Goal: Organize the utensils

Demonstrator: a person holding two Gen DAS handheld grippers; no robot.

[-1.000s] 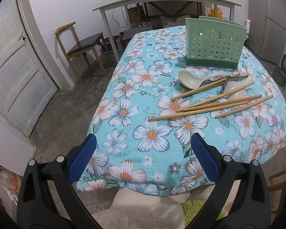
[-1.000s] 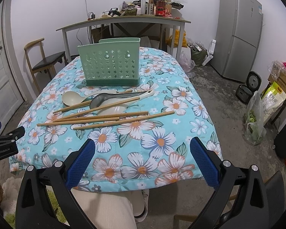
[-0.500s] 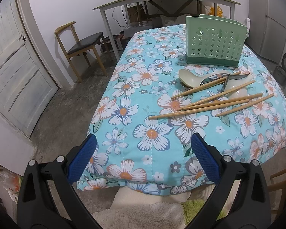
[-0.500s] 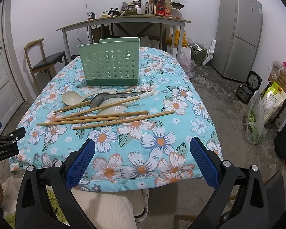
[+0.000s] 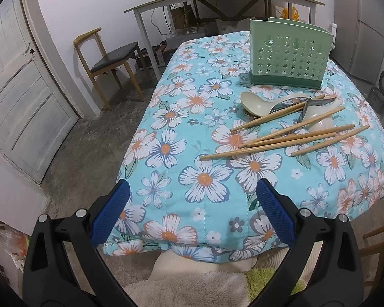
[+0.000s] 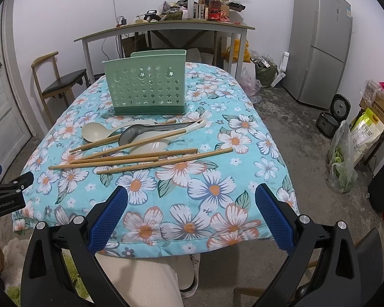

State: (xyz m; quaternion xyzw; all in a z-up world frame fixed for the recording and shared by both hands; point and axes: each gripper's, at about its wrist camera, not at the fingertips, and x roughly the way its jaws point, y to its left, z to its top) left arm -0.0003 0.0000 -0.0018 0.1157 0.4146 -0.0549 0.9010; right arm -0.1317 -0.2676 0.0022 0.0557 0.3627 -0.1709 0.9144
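Fingers (image 5: 274,215) of the left gripper (image 5: 192,212) stand wide apart with nothing between them, hovering over the near edge of the tabletop (image 5: 166,117), which wears a floral cloth. The right gripper (image 6: 189,212) hangs the same way over that near edge, its blue fingers (image 6: 274,216) spread and bare.

Beyond them, toward the middle of the tabletop, wooden chopsticks (image 6: 140,158) lie loosely fanned, their long axes running roughly across from the left edge to the right, rising slightly to the right in the right wrist view. Just behind and partly beneath them lie three spoons with the same crosswise axis: a cream spoon (image 6: 94,131) with its bowl toward the left edge, a grey spoon (image 6: 140,130) crossing it, and a white spoon (image 6: 151,145) nearer.

Behind the pile, a green perforated utensil holder (image 6: 146,89) stands upright, its broad face toward the near edge.
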